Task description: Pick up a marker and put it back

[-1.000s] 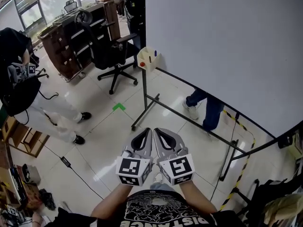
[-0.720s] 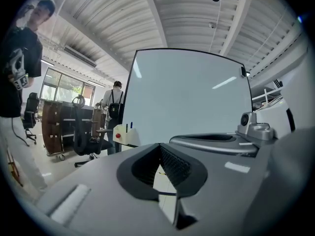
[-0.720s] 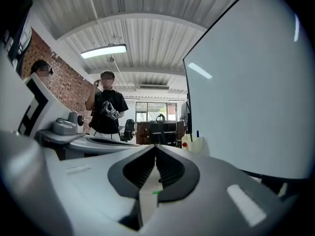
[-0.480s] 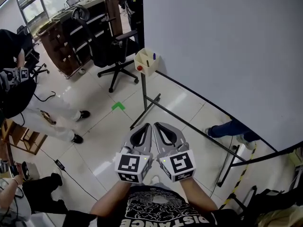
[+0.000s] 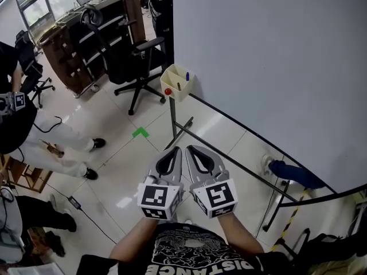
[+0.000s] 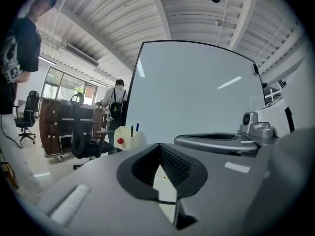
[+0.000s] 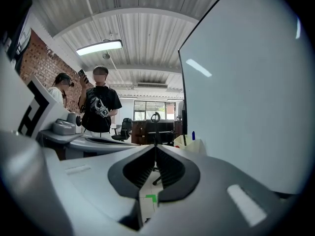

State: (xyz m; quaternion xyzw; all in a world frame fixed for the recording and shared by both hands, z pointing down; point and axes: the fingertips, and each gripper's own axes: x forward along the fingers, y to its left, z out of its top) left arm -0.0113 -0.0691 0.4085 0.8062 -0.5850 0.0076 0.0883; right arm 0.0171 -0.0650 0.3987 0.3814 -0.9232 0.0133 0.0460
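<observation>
A cream marker holder hangs at the lower left corner of the whiteboard, with a blue marker, a dark marker and a red magnet on its side. The holder also shows small in the left gripper view and the right gripper view. My left gripper and right gripper sit side by side in front of my chest, well short of the holder. Both are shut with nothing between the jaws.
The whiteboard stand's legs cross the tiled floor ahead. A black office chair and a wooden shelf cart stand at the back left. People stand at the left. A green floor mark lies ahead left.
The view has shifted nearer to the whiteboard, so the holder sits lower in the picture. The feet behind the board have moved right. Both grippers stay together and shut.
</observation>
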